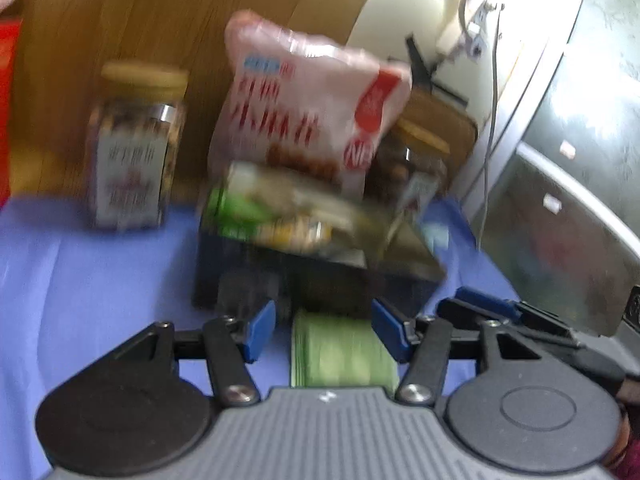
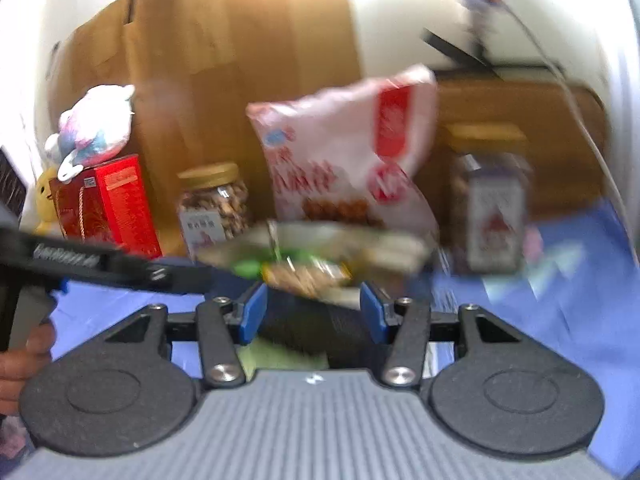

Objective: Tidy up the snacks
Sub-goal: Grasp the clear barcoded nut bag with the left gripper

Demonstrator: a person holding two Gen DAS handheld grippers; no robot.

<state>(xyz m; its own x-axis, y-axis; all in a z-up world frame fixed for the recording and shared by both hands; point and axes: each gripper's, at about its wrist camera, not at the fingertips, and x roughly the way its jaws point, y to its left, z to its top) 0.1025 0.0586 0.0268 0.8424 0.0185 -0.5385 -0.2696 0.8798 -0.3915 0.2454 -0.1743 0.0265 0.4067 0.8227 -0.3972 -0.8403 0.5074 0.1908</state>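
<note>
Wood panelling (image 1: 120, 20) backs a counter (image 1: 80, 280) spread with a blue-violet cloth, and both views are smeared by motion blur. At the middle of the counter stands a dark bin (image 1: 248, 276) holding a flat clear snack packet (image 1: 288, 208) with green and yellow print, which lies across its top. Behind the packet a pink-and-white snack bag (image 1: 312, 104) stands upright, leaning slightly. A yellow-lidded jar of nuts (image 1: 136, 152) stands to the left of the bin, well apart from it, and a second jar (image 2: 492, 208) stands to the right of the bag. Further left in the right wrist view are a red box (image 2: 108, 208) and a plush toy (image 2: 96, 124) resting on it.

Left gripper (image 1: 324, 328) has its blue fingers (image 1: 262, 330) parted partway; a green ribbed packet (image 1: 344, 356) lies on the cloth between them, and I cannot tell whether the pads touch it. Right gripper (image 2: 312, 312) also stands partly open in front of the bin, its fingers (image 2: 252, 310) gripping nothing that shows. A hand (image 2: 20, 360) appears at the left edge of that view.
</note>
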